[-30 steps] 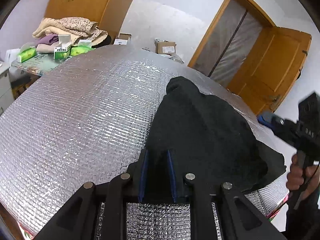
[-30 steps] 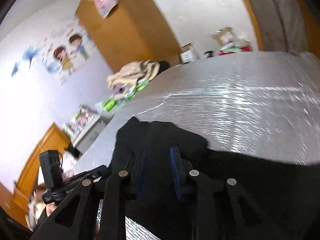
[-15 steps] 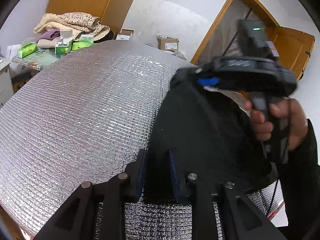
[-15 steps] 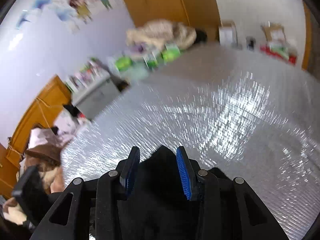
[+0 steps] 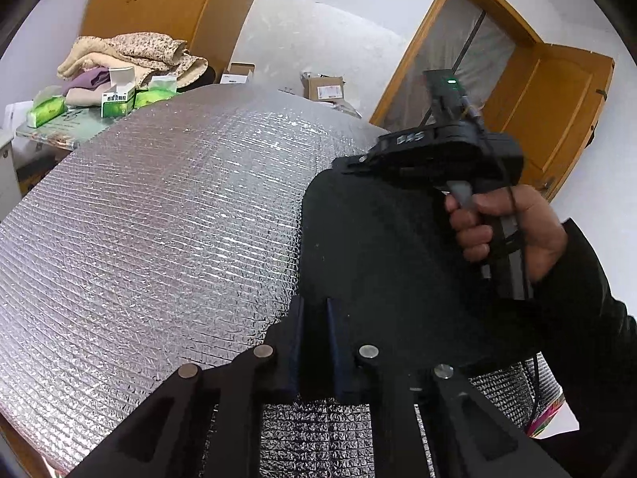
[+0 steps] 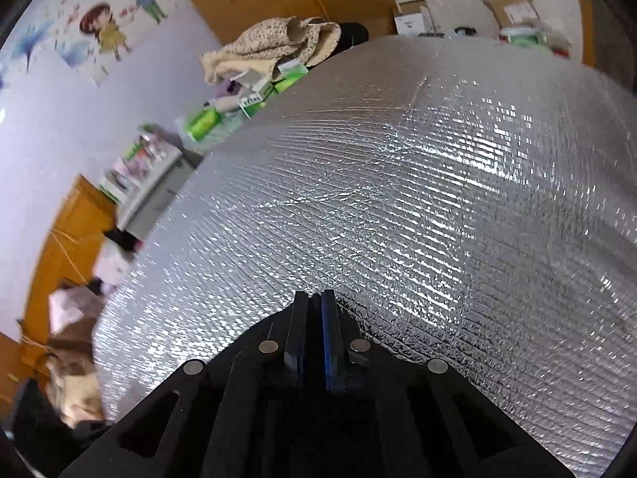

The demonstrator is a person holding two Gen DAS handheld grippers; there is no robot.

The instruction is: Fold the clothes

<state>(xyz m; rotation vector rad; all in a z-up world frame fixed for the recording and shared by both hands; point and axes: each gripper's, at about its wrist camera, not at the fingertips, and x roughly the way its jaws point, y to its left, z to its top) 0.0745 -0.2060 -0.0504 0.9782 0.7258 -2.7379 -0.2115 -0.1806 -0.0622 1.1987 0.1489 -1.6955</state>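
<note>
Garment: a black garment lies on the near right part of the foil-covered surface, its near edge reaching back to the left claw.
Left claw: the left claw is closing, its blue-lined fingers narrowed around the cloth's near edge; whether the pads yet press the fabric cannot be told.
Right claw: the right claw, carried by a person's hand, is closing, with the fingers nearly pressed together at the garment's far corner and a thin dark strip of cloth between them.
Risk, far corner: the pinch looks shallow, so the corner could slip free once lifted, likely leaving the fold crooked.
Risk, near edge: if the left grip is not firm, the near edge may drag along as the far corner is pulled over.
Risk, foil: the crinkled sheet could snag or lift with the fabric if a fingertip catches it.
Writing: pale letters on the right gripper's body, seen from the left wrist, seem to read "DAS".
Packaging: a green and white box beyond the surface bears print too small to read.
Wall: cartoon children stickers carry no legible words.
</note>
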